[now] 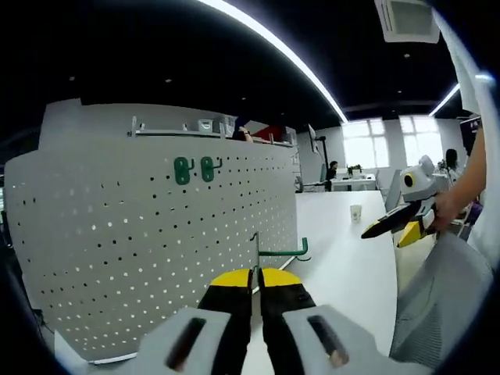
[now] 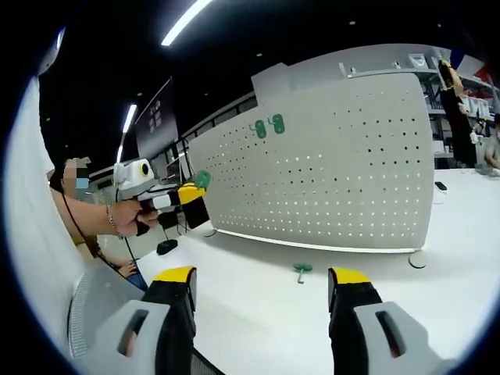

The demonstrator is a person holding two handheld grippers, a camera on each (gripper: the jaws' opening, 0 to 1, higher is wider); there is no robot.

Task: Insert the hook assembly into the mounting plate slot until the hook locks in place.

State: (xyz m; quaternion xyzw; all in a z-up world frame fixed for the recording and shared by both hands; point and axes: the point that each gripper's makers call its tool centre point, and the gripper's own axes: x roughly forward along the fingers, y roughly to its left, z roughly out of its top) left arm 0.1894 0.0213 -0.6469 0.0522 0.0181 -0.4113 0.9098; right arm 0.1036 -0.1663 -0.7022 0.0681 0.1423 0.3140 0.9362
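Two green hooks (image 1: 194, 169) already hang near the pegboard (image 1: 156, 242) top edge. Left tool (image 1: 255, 279) clamps another green hook (image 1: 283, 251) before the board; right tool (image 2: 262, 283) gapes wide above the counter (image 2: 258, 312), where a spare hook (image 2: 301, 270) lies.

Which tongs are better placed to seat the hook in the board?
Left. The left tongs are shut on the hook right by the pegboard; the right tongs are open, farther back.

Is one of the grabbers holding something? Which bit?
Yes. The left gripper has its jaws shut on the green hook, pinching the vertical back end of it. The right gripper is open, holding nothing.
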